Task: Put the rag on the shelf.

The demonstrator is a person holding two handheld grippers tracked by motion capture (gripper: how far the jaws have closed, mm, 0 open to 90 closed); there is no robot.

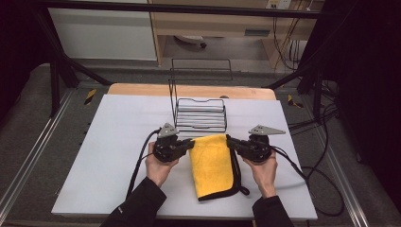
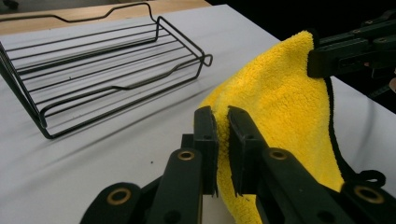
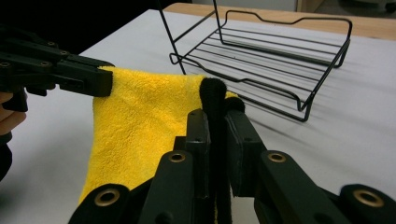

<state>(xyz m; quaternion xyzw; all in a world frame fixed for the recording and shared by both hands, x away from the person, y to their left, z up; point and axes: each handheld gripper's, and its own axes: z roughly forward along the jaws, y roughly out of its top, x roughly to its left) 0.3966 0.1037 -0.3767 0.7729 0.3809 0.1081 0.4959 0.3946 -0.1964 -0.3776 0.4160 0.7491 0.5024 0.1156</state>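
White table (image 1: 118,156) carries a wire rack (image 1: 201,115) at the back and, just before it, a yellow cloth (image 1: 212,163), whose far corners the left gripper (image 1: 190,143) and right gripper (image 1: 230,142) each pinch, lifted and stretched; racking it looks undone.

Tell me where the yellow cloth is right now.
In the high view, the yellow cloth lies mid-table just in front of the black wire rack, its far corners pinched by the left tool and right tool.
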